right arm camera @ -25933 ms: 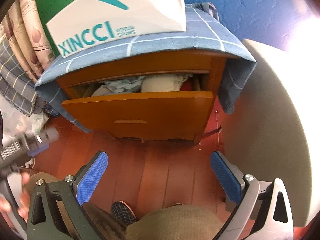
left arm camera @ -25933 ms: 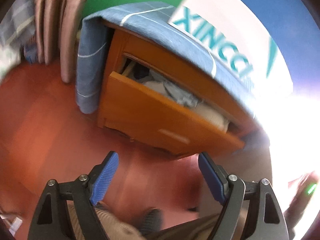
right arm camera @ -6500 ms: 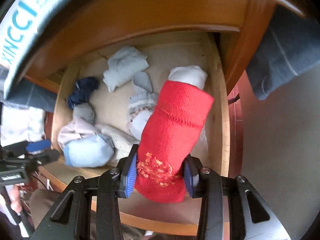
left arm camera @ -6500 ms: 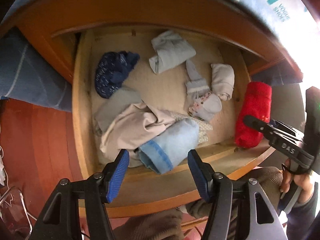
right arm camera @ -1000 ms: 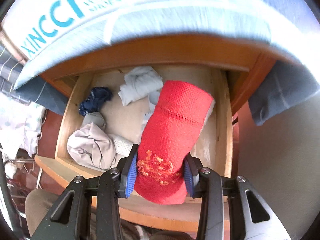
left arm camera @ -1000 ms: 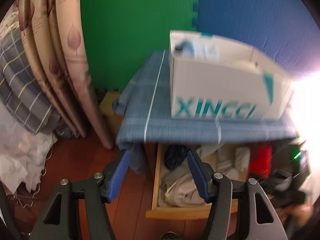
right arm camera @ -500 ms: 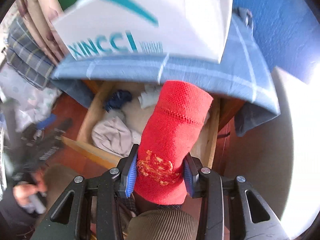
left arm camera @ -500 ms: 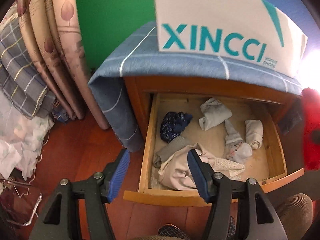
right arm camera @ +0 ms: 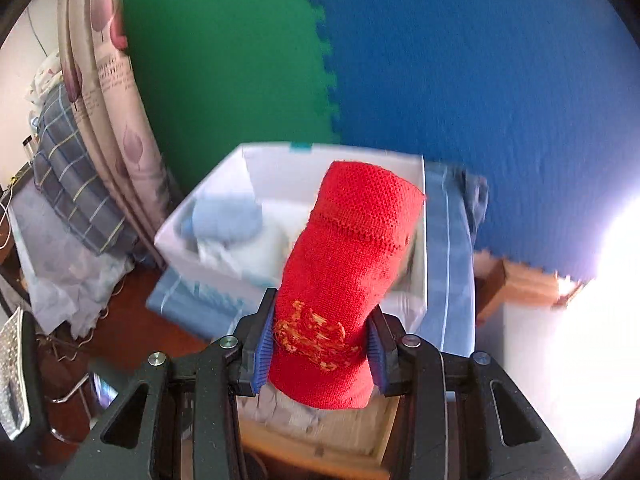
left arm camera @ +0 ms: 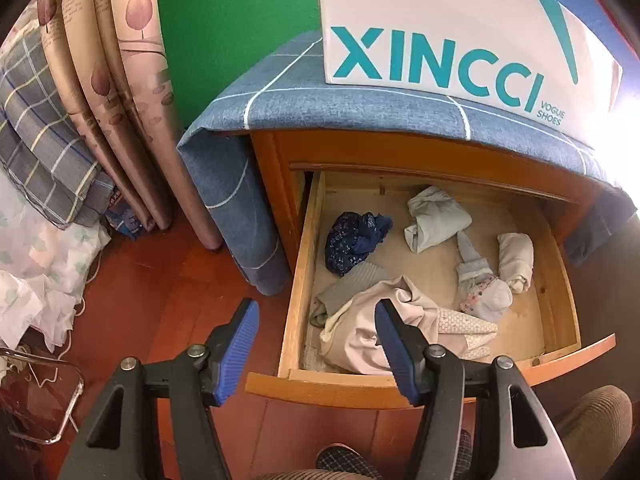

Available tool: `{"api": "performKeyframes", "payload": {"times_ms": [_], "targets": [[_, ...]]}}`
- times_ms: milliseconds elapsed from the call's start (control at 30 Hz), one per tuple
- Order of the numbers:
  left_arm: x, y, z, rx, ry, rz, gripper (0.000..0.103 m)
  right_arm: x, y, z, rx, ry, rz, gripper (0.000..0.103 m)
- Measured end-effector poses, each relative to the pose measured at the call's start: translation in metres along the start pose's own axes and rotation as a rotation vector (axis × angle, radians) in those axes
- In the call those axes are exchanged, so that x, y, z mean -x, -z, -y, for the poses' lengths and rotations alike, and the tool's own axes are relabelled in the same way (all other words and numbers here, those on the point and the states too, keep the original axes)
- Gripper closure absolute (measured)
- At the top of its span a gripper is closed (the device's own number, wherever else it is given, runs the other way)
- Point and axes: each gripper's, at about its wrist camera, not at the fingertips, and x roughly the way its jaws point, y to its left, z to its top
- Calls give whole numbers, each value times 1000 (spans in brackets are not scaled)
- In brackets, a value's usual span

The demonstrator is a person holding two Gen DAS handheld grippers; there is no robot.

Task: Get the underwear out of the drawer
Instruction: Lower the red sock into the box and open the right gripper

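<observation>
A wooden nightstand (left arm camera: 276, 152) draped in a blue checked cloth (left arm camera: 360, 104) stands on a red-brown plank floor (left arm camera: 160, 292), against a wall of green (left arm camera: 232, 32) and blue foam mats (right arm camera: 480, 80). Leaf-print curtains (left arm camera: 116, 80) and a grey plaid blanket (left arm camera: 44, 136) hang to its left. One white shoebox (left arm camera: 440, 32), lettered XINCCI, sits on top of the cloth.

The single drawer (left arm camera: 304, 280) is pulled out, holding six loose bundles: one navy patterned piece (left arm camera: 354, 242), one pale grey-green roll (left arm camera: 434, 220), one cream roll (left arm camera: 516, 256), one grey sock-like piece with a floral cuff (left arm camera: 480, 284), one grey ribbed piece (left arm camera: 348, 284) and one beige heap (left arm camera: 372, 320) at the front.

The left hand-held gripper (left arm camera: 316, 348) hovers above the drawer's front left corner, fingers spread, holding nothing. The right hand-held gripper (right arm camera: 320, 344) pinches the red knitted underwear (right arm camera: 344, 280), a tight roll with orange embroidery near its lower end, raised in front of the open shoebox (right arm camera: 224, 200). Inside that box lie one pale blue roll (right arm camera: 224, 220) and blurred white fabric.
</observation>
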Motion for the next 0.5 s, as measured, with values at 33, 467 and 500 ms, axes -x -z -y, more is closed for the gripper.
{"api": "performKeyframes", "payload": {"times_ms": [33,467,500], "targets": [[0,0,0,-3,1,1,41,-3,-8,-2,2,3,6,66],[-5,1,-2,5,12,-25,41,-97,-63,1,38,107,-145,66],[-4,1,-2,5,13,-23,41,-105,-61,5,44,122,-171,66]]}}
